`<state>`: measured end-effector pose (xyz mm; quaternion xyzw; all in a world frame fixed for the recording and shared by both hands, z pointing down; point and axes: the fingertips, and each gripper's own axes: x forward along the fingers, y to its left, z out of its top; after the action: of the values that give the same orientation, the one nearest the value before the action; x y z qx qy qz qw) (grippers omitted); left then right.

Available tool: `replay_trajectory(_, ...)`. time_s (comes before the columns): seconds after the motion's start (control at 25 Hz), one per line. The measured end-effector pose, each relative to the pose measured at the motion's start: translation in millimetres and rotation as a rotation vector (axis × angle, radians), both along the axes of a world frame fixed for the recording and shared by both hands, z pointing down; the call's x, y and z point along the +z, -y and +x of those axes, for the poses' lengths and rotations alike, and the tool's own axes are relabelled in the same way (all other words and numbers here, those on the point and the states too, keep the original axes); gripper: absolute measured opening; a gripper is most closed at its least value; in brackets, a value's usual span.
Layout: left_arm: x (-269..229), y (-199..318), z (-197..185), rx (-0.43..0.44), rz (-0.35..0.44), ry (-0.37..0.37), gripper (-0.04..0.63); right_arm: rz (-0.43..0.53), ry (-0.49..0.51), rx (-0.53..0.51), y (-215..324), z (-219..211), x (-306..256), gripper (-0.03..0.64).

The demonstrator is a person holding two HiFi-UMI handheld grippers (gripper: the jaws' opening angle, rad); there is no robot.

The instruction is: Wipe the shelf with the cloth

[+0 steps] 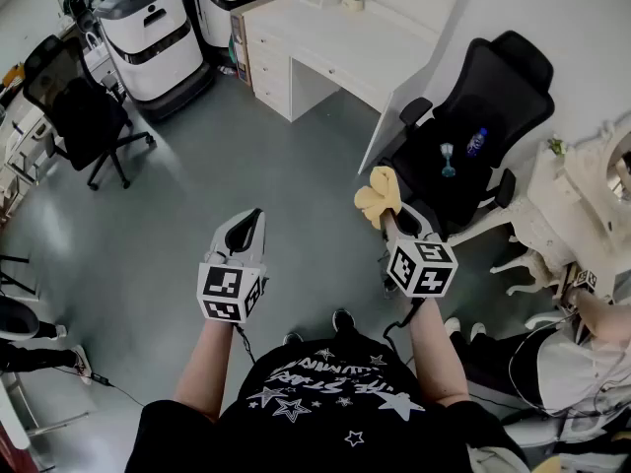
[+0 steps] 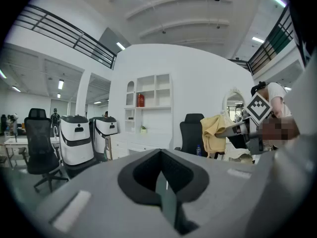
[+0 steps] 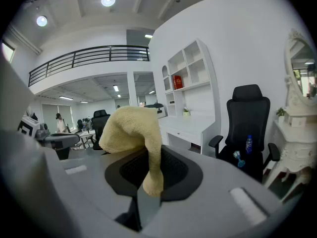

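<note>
Left tool: jaws pressed together, nothing between them, held out over the grey floor. Right tool: jaws clamped on a yellow cloth, which bunches above the tips and hangs down between them. Just beyond the right tool stands 1 black chair with a blue bottle on its seat. Further off, a white surface with drawers stands against the wall. The white shelf rises above it, holding 1 red item; a small plant sits lower down. Cloth and shelf are well apart.
</note>
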<state>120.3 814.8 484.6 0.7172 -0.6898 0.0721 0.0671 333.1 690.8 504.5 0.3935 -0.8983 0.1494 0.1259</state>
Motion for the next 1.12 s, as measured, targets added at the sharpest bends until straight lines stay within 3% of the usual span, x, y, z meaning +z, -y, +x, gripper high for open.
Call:
replay_trajectory(0.4, 23, -31, -36, -0.019, -0.048, -0.032, 0.000, -0.027, -0.032, -0.009, -19, -35, 25, 0.078)
replay_trajectory(0.64, 23, -8, -63, -0.016, -0.040, -0.039, 0.000, 0.001, -0.039, -0.010, -1, -52, 26, 0.080)
replay_trajectory(0.88, 45, 60, -75, 0.012, -0.072, -0.058, 0.001, -0.007, -0.032, 0.010, 77, -64, 45, 0.080)
replay_trajectory(1.0, 41, 121, -92, 0.021, -0.063, -0.026, 0.002, -0.019, -0.029, 0.004, 139, -78, 58, 0.080)
replay_trajectory(1.12, 40, 197, -112, -0.006, -0.062, -0.042, 0.002, -0.044, -0.012, 0.003, 219, -92, 64, 0.080)
